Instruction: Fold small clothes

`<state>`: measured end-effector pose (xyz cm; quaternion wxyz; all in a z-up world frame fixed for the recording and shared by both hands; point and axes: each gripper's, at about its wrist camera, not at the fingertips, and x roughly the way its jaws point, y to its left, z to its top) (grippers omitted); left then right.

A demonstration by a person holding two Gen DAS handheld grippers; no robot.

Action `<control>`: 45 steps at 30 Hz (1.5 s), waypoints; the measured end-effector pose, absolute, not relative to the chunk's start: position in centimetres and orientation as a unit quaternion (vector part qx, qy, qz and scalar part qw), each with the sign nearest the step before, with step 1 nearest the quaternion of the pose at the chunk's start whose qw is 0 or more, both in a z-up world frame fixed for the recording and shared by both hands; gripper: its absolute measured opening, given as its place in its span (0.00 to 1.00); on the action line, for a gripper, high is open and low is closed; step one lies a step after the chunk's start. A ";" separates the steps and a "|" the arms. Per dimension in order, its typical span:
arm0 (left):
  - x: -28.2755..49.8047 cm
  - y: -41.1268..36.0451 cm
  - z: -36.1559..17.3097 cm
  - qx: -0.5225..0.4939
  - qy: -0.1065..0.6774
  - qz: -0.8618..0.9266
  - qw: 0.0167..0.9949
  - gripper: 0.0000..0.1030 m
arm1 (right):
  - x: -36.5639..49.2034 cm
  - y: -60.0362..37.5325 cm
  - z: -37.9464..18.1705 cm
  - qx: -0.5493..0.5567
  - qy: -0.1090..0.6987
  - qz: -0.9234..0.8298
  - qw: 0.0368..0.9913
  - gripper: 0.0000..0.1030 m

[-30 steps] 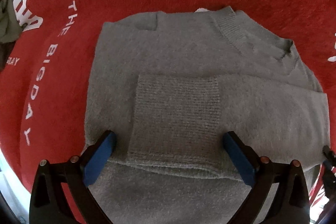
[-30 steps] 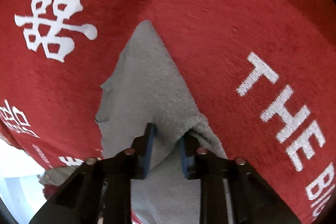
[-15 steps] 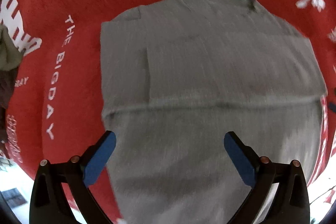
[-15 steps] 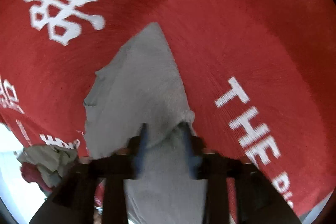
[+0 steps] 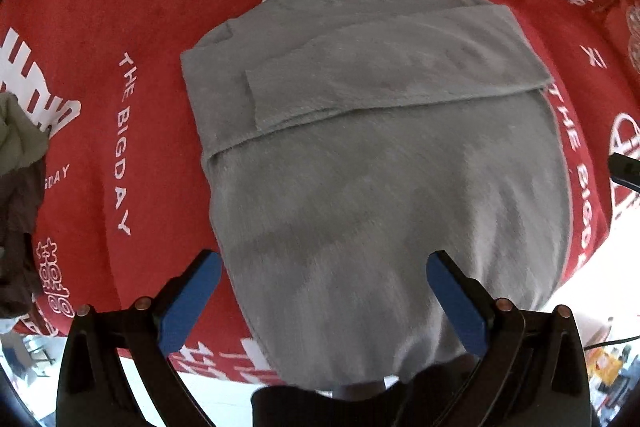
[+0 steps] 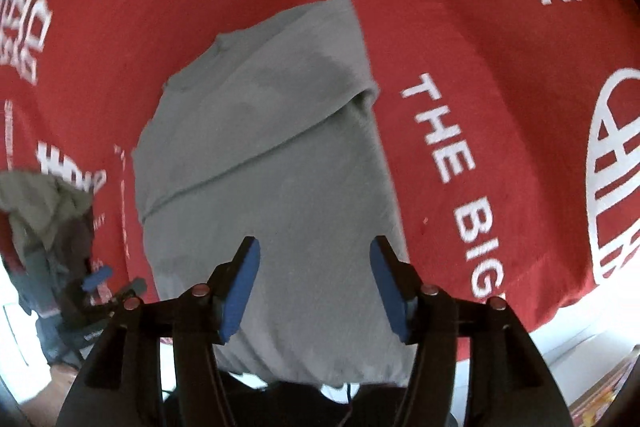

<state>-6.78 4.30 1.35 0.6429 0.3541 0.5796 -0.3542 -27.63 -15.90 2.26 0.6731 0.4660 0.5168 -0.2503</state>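
The grey knitted sweater (image 5: 372, 163) lies flat on the red cloth-covered table (image 5: 120, 7), its neckline toward the far edge and its hem hanging over the near edge. One sleeve (image 5: 392, 63) is folded across the chest, its cuff toward the table's left side.

A second ago the right gripper (image 6: 314, 279) was pinching a bunched fold of the sweater — now its blue pads (image 6: 240, 287) stand apart and are opening further, nothing between them, and the knit lies smooth below. It has also lifted away, so far more of the garment and the white lettering shows in its view.

The left gripper (image 5: 324, 299) has its fingers spread wide as before, gripping nothing. Earlier they sat close over the sleeve's ribbed cuff; now they hover higher, over the lower body of the sweater, with the whole garment in sight.

At the table's left edge sits a crumpled heap of clothes (image 5: 18, 163) — olive and dark brown.
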 end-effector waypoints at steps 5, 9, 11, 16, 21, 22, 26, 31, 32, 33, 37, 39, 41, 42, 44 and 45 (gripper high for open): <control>-7.8 5.0 3.8 0.374 0.559 -0.368 0.642 1.00 | -26.1 -13.8 4.0 0.437 0.531 -0.236 0.686 0.60; -7.9 5.7 5.2 0.374 0.556 -0.377 0.640 1.00 | -24.9 -12.6 5.7 0.415 0.533 -0.231 0.701 0.71; -8.0 6.1 5.8 0.372 0.556 -0.380 0.638 1.00 | -24.7 -12.1 6.5 0.405 0.528 -0.233 0.709 0.77; -8.3 7.4 7.3 0.366 0.553 -0.388 0.640 1.00 | -24.0 -10.5 8.5 0.379 0.525 -0.236 0.724 0.82; -8.2 8.9 8.3 0.360 0.556 -0.389 0.641 1.00 | -23.0 -8.8 9.1 0.369 0.540 -0.228 0.721 0.83; -8.1 9.2 8.3 0.360 0.560 -0.385 0.640 1.00 | -22.8 -8.3 9.2 0.371 0.540 -0.226 0.721 0.83; -7.3 10.3 9.1 0.337 0.565 -0.388 0.645 1.00 | -22.2 -6.8 9.9 0.377 0.535 -0.226 0.722 0.83; -6.7 11.1 9.6 0.335 0.561 -0.394 0.647 1.00 | -21.8 -5.2 10.6 0.375 0.535 -0.235 0.719 0.83; -6.5 11.3 9.6 0.335 0.560 -0.396 0.647 1.00 | -21.8 -5.0 10.6 0.373 0.541 -0.238 0.715 0.83; -6.3 11.4 9.6 0.335 0.559 -0.397 0.646 1.00 | -21.7 -4.8 10.5 0.369 0.550 -0.241 0.709 0.83; -6.1 11.6 9.2 0.352 0.548 -0.402 0.644 1.00 | -22.2 -4.0 10.6 0.361 0.569 -0.258 0.692 0.83; -6.0 11.7 9.1 0.361 0.540 -0.404 0.644 1.00 | -22.6 -3.7 10.7 0.364 0.572 -0.265 0.686 0.83; -5.9 11.8 9.0 0.365 0.539 -0.402 0.644 1.00 | -23.1 -3.5 11.1 0.366 0.572 -0.273 0.681 0.83; -5.9 11.8 9.0 0.366 0.539 -0.401 0.644 1.00 | -23.4 -3.4 11.5 0.365 0.569 -0.277 0.683 0.83; -5.9 11.8 9.2 0.367 0.536 -0.396 0.649 1.00 | -23.8 -3.4 12.0 0.362 0.566 -0.282 0.685 0.83; -6.0 11.8 9.4 0.364 0.535 -0.392 0.654 1.00 | -24.1 -3.5 12.1 0.363 0.564 -0.284 0.685 0.83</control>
